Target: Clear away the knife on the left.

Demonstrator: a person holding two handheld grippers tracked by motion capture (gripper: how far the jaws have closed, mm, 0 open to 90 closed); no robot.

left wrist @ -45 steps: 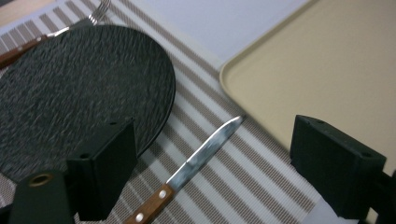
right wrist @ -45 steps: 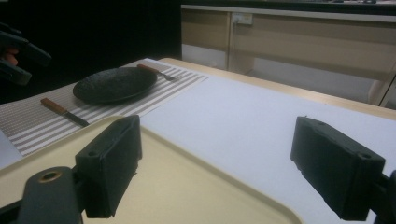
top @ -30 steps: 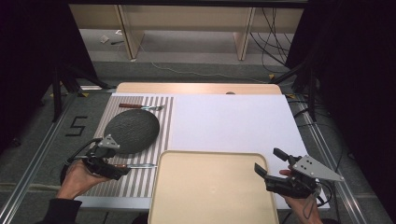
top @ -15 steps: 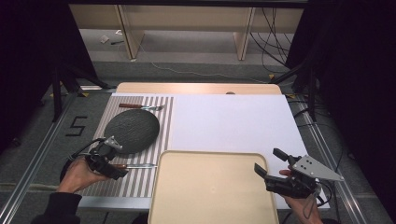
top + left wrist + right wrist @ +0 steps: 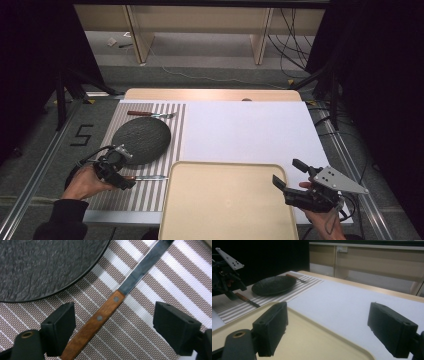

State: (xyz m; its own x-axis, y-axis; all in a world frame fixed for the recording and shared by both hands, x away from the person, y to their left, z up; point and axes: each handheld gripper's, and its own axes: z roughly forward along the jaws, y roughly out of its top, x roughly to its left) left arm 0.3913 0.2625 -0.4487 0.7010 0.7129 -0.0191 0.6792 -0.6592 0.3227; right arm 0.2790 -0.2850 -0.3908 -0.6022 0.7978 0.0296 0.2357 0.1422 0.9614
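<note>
Wooden handle first: the knife (image 5: 107,312) lies flat on the striped mat (image 5: 155,290), just beside the dark plate (image 5: 40,265). The left gripper (image 5: 113,322) hangs over the handle with its jaws wide, one on each side, likely so it can pinch there and not on the blade. The right gripper (image 5: 327,327) waits over the tray (image 5: 225,200), jaws wide, holding nothing.

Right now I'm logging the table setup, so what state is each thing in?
Knife: flat on the striped mat, wooden handle between the open jaws, not gripped.
Plate: dark, bare, flat on the mat.
Fork: lying beyond the plate.
Tray: beige, nothing in it.
Left gripper: open over the knife handle.
Right gripper: open, holding nothing, above the tray's edge.
</note>
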